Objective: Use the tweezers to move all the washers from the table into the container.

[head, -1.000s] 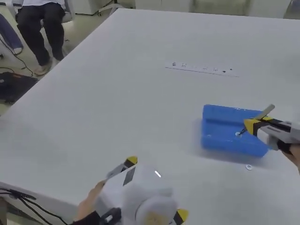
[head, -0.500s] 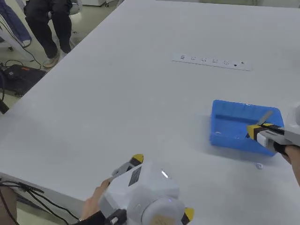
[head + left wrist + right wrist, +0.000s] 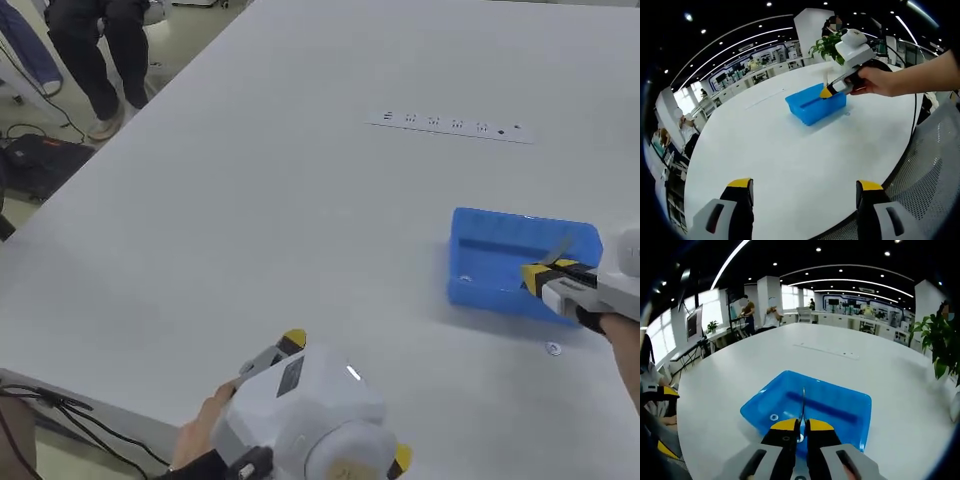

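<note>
A blue container [image 3: 500, 240] stands on the white table at the right. My right gripper [image 3: 540, 272] hovers over its near right corner, shut on thin metal tweezers [image 3: 558, 248] whose tip points across the container. In the right gripper view the gripper [image 3: 801, 425] pinches the tweezers [image 3: 803, 400] above the container [image 3: 840, 407], and one washer [image 3: 773, 417] lies inside it. Another washer [image 3: 553, 348] lies on the table just in front of the container. My left gripper [image 3: 804, 192] is open near the table's front edge, far from the container [image 3: 810, 107].
A flat white power strip [image 3: 450, 128] lies on the table beyond the container. A person stands off the far left corner [image 3: 90, 40], with cables on the floor there. The wide table top [image 3: 250, 200] stretches to the left.
The head camera has shifted. The right gripper has lifted the tweezers' tip off the container's floor and drawn back slightly. The left gripper has stayed at the front edge.
</note>
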Demonstrator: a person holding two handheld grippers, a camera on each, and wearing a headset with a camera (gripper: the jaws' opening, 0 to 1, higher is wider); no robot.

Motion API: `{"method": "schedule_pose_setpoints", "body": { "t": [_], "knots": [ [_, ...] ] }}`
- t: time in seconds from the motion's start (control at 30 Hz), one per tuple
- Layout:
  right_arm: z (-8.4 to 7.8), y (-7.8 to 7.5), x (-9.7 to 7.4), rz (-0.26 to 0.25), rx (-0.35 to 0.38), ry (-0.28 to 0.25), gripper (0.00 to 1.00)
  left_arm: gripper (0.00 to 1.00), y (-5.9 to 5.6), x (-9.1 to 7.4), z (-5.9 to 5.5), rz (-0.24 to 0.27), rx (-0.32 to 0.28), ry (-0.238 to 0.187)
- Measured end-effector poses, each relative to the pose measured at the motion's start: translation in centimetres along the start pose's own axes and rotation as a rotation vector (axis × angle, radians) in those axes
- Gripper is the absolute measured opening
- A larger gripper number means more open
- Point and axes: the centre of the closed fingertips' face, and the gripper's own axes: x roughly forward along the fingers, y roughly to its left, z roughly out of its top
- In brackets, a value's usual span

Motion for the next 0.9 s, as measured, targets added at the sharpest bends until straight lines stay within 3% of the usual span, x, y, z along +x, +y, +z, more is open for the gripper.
{"method": "schedule_pose_setpoints", "body": {
  "t": [0.27, 0.4, 0.57, 0.67, 0.9],
  "knots": [
    [0.1, -0.3, -0.1, -0.005, 0.028, 0.019, 0.04, 0.85, 0.1, 0.0, 0.0, 0.007, 0.002, 0.002],
    [0.9, -0.4, -0.9, -0.011, 0.034, -0.01, 0.04, 0.85, 0.1, 0.0, -0.1, 0.01, 0.009, 0.005],
    [2.5, -0.1, -3.2, -0.01, 0.018, -0.055, 0.04, 0.86, 0.2, -0.2, 0.3, 0.0, -0.027, -0.018],
    [3.5, 0.2, -4.9, 0.004, 0.049, -0.098, 0.04, 0.87, 0.1, -0.2, 0.3, -0.002, -0.031, -0.021],
    [3.7, 0.8, -8.8, 0.011, 0.109, -0.153, 0.04, 0.88, 0.0, -0.3, 0.6, -0.012, -0.054, -0.033]
  ]
}}
